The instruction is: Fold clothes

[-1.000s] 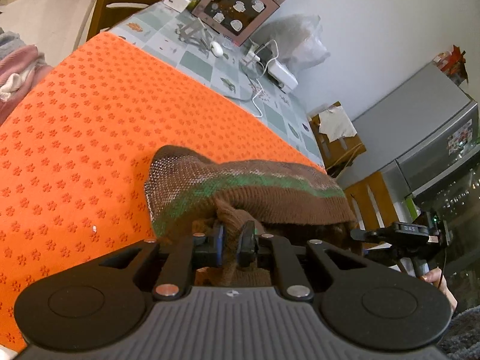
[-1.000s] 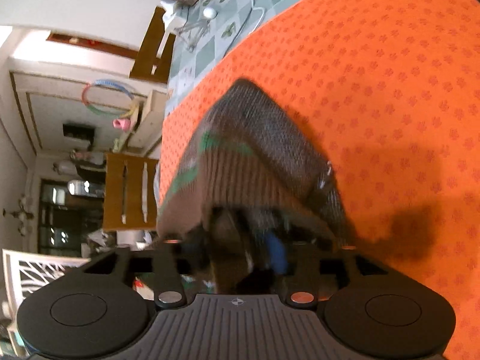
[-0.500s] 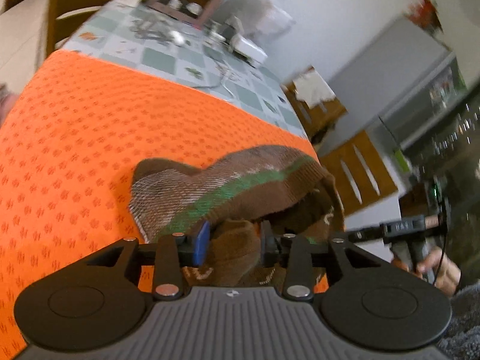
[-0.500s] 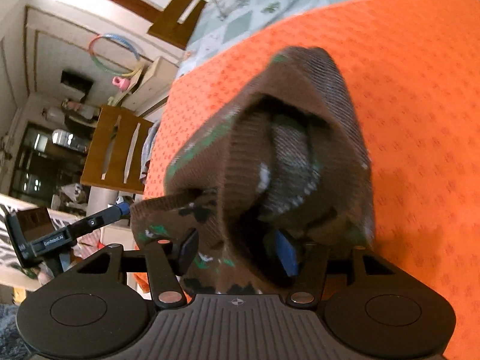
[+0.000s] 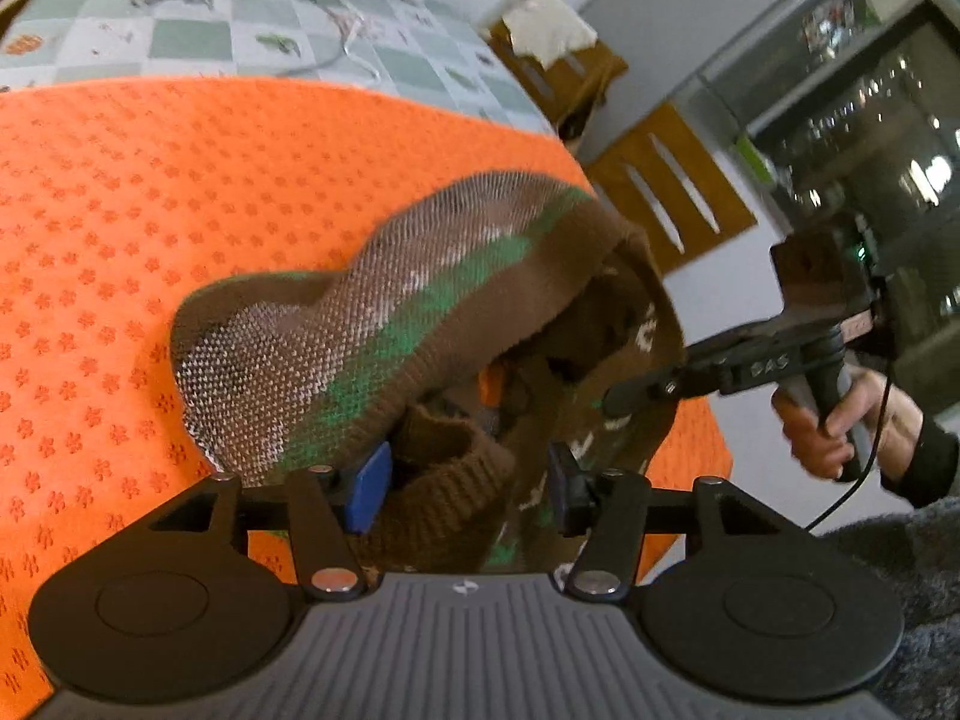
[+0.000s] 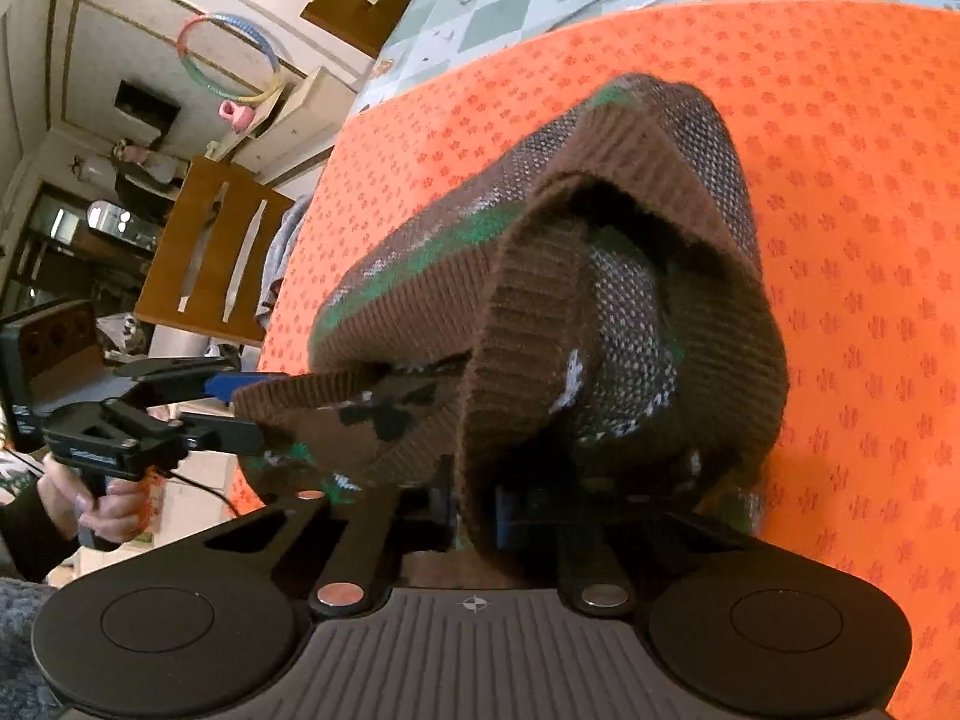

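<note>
Left gripper (image 5: 468,489) jaws have opened — right gripper (image 6: 474,510) clamps sweater (image 6: 600,276).

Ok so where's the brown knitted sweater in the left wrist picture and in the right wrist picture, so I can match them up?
Left wrist view: the sweater bunches in the centre, reaching down between the left gripper's open fingers.
Right wrist view: the sweater fills the centre; the right gripper is clamped on its ribbed edge.
Shared landmark: the orange mat under the sweater.

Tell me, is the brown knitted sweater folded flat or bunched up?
Bunched up: the brown knitted sweater hangs in a rumpled heap above the orange mat.
</note>
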Motion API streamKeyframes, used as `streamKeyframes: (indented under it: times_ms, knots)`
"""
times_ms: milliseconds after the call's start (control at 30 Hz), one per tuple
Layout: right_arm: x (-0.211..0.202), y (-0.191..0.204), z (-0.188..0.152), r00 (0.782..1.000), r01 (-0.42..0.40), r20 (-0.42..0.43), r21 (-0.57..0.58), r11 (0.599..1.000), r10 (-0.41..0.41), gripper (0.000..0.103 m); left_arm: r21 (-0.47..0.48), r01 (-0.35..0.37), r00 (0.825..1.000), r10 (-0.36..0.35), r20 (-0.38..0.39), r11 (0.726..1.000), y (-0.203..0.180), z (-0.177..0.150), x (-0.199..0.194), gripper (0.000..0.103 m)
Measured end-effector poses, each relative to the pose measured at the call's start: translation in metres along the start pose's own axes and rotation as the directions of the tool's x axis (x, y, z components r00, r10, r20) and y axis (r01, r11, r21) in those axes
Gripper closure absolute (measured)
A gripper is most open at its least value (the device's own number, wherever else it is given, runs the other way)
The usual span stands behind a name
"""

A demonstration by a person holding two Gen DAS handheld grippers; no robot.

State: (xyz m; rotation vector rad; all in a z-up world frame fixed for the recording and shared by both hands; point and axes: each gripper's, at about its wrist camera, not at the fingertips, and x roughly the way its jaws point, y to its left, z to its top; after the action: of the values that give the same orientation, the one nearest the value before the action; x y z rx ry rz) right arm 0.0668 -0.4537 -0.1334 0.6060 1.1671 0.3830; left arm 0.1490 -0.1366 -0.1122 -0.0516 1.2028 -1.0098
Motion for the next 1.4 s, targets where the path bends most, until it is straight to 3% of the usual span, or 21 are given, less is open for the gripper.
streamKeyframes:
  times_ms: [100, 133, 167, 233, 367, 467, 567, 733, 800, 867, 933, 1000, 1067, 1100, 1167, 1233, 1267, 1333, 1367, 1400]
  knots:
    - [-0.009, -0.001, -0.004, 1.000, -0.027, 0.013, 0.023, 0.999, 0.027, 0.092, 0.022, 0.028, 0.999, -0.027, -0.041, 0.999, 0.001, 0.001, 0.008, 0.043]
    - [-0.013, -0.002, -0.005, 0.999, -0.038, 0.018, 0.034, 0.999, 0.037, 0.092, 0.032, 0.033, 0.999, -0.032, -0.041, 0.999, 0.000, 0.000, 0.009, 0.055]
    - [-0.017, -0.003, -0.006, 0.999, -0.047, 0.024, 0.042, 0.998, 0.046, 0.092, 0.041, 0.034, 0.999, -0.032, -0.031, 0.999, -0.001, -0.001, 0.008, 0.075]
    - [-0.027, -0.004, -0.008, 0.997, -0.073, 0.043, 0.060, 0.996, 0.071, 0.093, 0.051, 0.027, 0.999, -0.029, 0.021, 0.998, -0.004, -0.005, 0.003, 0.088]
    - [-0.058, -0.006, -0.009, 0.982, -0.164, 0.108, 0.102, 0.981, 0.153, 0.093, -0.049, 0.114, 0.985, -0.106, 0.139, 0.992, 0.002, -0.009, -0.023, 0.092]
    - [-0.087, -0.004, -0.003, 0.963, -0.231, 0.166, 0.103, 0.968, 0.212, 0.093, -0.162, 0.228, 0.948, -0.182, 0.260, 0.960, 0.012, -0.007, -0.051, 0.092]
    - [-0.118, 0.000, 0.003, 0.936, -0.297, 0.226, 0.091, 0.951, 0.271, 0.093, -0.245, 0.347, 0.889, -0.235, 0.393, 0.905, 0.021, -0.003, -0.080, 0.092]
    - [-0.167, 0.006, 0.017, 0.873, -0.415, 0.312, 0.070, 0.907, 0.375, 0.093, -0.285, 0.498, 0.780, -0.280, 0.559, 0.819, 0.024, 0.005, -0.121, 0.092]
    - [-0.182, 0.006, 0.021, 0.831, -0.490, 0.341, 0.077, 0.869, 0.438, 0.093, -0.292, 0.571, 0.720, -0.298, 0.626, 0.767, 0.023, 0.009, -0.136, 0.092]
    - [-0.197, 0.008, 0.024, 0.771, -0.576, 0.380, 0.074, 0.814, 0.511, 0.093, -0.281, 0.658, 0.643, -0.326, 0.693, 0.699, 0.021, 0.013, -0.150, 0.092]
    - [-0.209, 0.013, 0.028, 0.724, -0.622, 0.408, 0.038, 0.782, 0.556, 0.093, -0.237, 0.703, 0.573, -0.337, 0.747, 0.670, 0.014, 0.020, -0.168, 0.092]
    - [-0.214, 0.016, 0.033, 0.707, -0.643, 0.409, 0.034, 0.765, 0.577, 0.093, -0.216, 0.723, 0.537, -0.337, 0.773, 0.657, 0.008, 0.028, -0.182, 0.092]
    - [-0.216, 0.017, 0.035, 0.662, -0.686, 0.424, 0.009, 0.728, 0.618, 0.093, -0.199, 0.742, 0.505, -0.339, 0.794, 0.640, 0.003, 0.033, -0.194, 0.092]
    - [-0.217, 0.017, 0.036, 0.660, -0.687, 0.427, 0.010, 0.727, 0.618, 0.093, -0.193, 0.747, 0.493, -0.336, 0.803, 0.636, 0.002, 0.035, -0.199, 0.092]
    - [-0.217, 0.015, 0.039, 0.670, -0.677, 0.431, 0.021, 0.736, 0.604, 0.093, -0.199, 0.748, 0.483, -0.313, 0.818, 0.633, 0.004, 0.036, -0.205, 0.092]
    - [-0.216, 0.010, 0.041, 0.640, -0.701, 0.452, 0.011, 0.713, 0.622, 0.093, -0.239, 0.759, 0.481, -0.274, 0.833, 0.606, 0.014, 0.032, -0.203, 0.092]
    - [-0.214, 0.006, 0.043, 0.639, -0.701, 0.463, 0.020, 0.713, 0.615, 0.093, -0.259, 0.763, 0.481, -0.254, 0.839, 0.592, 0.019, 0.030, -0.202, 0.093]
    - [-0.205, -0.004, 0.049, 0.620, -0.721, 0.488, 0.047, 0.691, 0.614, 0.093, -0.308, 0.763, 0.497, -0.211, 0.841, 0.568, 0.032, 0.027, -0.194, 0.096]
    - [-0.201, -0.009, 0.053, 0.625, -0.715, 0.497, 0.055, 0.697, 0.602, 0.093, -0.335, 0.758, 0.511, -0.190, 0.839, 0.559, 0.039, 0.025, -0.189, 0.097]
    - [-0.195, -0.014, 0.058, 0.644, -0.700, 0.500, 0.080, 0.709, 0.579, 0.093, -0.359, 0.753, 0.522, -0.169, 0.836, 0.551, 0.045, 0.025, -0.185, 0.097]
